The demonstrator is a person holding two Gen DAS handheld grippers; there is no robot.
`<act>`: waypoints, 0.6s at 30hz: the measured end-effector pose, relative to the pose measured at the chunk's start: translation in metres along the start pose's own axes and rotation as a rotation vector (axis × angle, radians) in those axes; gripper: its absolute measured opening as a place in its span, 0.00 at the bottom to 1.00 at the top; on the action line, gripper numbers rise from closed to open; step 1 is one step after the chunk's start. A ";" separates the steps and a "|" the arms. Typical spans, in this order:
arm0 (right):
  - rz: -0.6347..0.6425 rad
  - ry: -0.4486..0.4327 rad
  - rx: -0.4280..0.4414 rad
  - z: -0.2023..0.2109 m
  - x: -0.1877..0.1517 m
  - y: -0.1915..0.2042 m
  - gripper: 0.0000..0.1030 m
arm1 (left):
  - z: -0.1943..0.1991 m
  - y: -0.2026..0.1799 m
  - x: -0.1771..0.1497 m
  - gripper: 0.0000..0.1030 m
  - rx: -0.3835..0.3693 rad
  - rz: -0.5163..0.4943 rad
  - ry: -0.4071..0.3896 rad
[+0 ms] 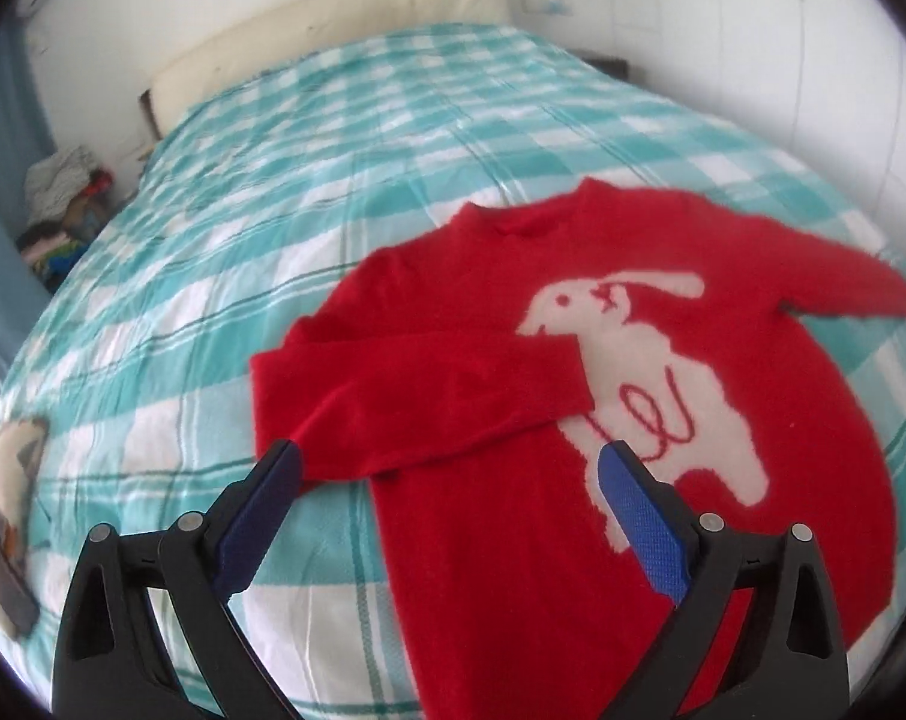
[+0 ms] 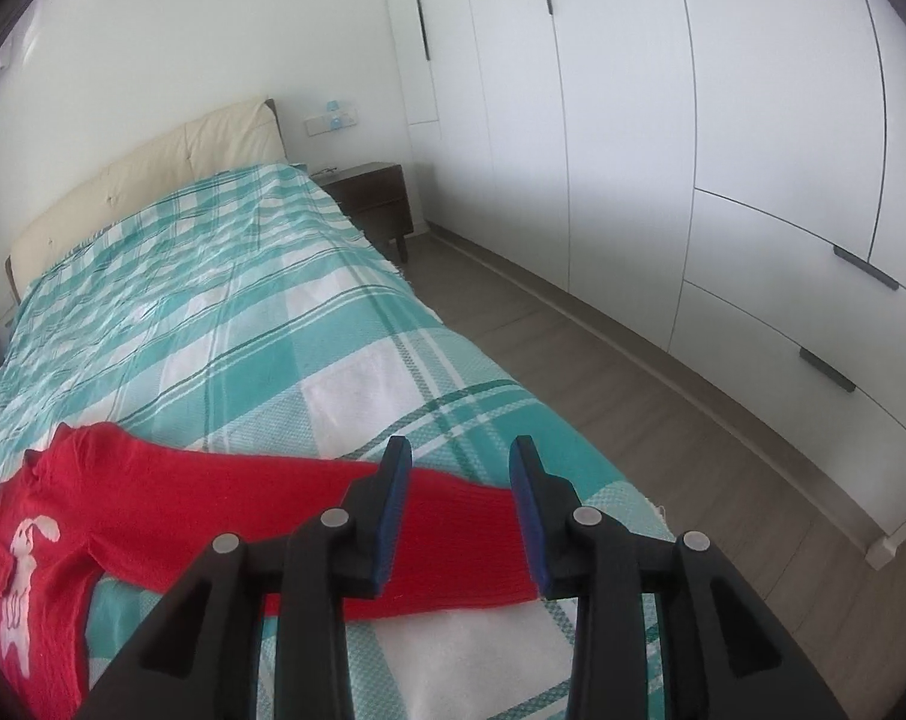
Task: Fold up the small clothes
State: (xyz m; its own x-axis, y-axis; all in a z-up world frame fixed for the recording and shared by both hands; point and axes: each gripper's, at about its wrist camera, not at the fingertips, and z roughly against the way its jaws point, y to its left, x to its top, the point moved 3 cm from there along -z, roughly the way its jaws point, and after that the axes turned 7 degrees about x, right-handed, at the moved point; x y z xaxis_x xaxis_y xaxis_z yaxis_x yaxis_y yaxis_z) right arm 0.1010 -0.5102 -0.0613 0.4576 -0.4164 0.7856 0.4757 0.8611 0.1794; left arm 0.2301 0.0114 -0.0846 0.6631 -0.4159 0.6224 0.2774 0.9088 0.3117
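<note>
Red sweater with a white rabbit on the front lies flat on the teal plaid bedspread. Its one sleeve is folded across the chest, the other sleeve stretched out toward the bed edge. Left gripper hovers wide open over the folded sleeve, holding nothing. Right gripper is spread around the outstretched sleeve's end, jaws not closed on it. White wardrobe off to the side.

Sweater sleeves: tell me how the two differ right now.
The left sleeve is folded across the red sweater, covering part of the white rabbit; the right sleeve lies stretched out straight on the plaid bedspread. The right gripper straddles its sleeve; the left gripper holds nothing. Both are red.
</note>
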 end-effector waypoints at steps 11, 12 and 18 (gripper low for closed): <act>-0.023 0.026 0.028 -0.007 -0.003 0.001 0.33 | -0.080 -0.054 0.010 0.51 -0.110 -0.241 0.069; -0.012 0.030 0.029 -0.008 -0.003 0.004 0.33 | -0.083 -0.055 0.011 0.18 -0.141 -0.224 0.087; 0.052 0.029 0.027 -0.010 -0.005 0.017 0.33 | -0.051 0.009 0.019 0.03 -0.176 0.094 -0.007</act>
State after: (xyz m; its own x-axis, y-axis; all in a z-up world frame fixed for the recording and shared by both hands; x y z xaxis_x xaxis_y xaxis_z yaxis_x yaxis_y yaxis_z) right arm 0.1143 -0.4963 -0.0675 0.5031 -0.3786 0.7769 0.4302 0.8894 0.1548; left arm 0.2800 0.0132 -0.1065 0.6871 -0.3284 0.6482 0.3323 0.9353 0.1216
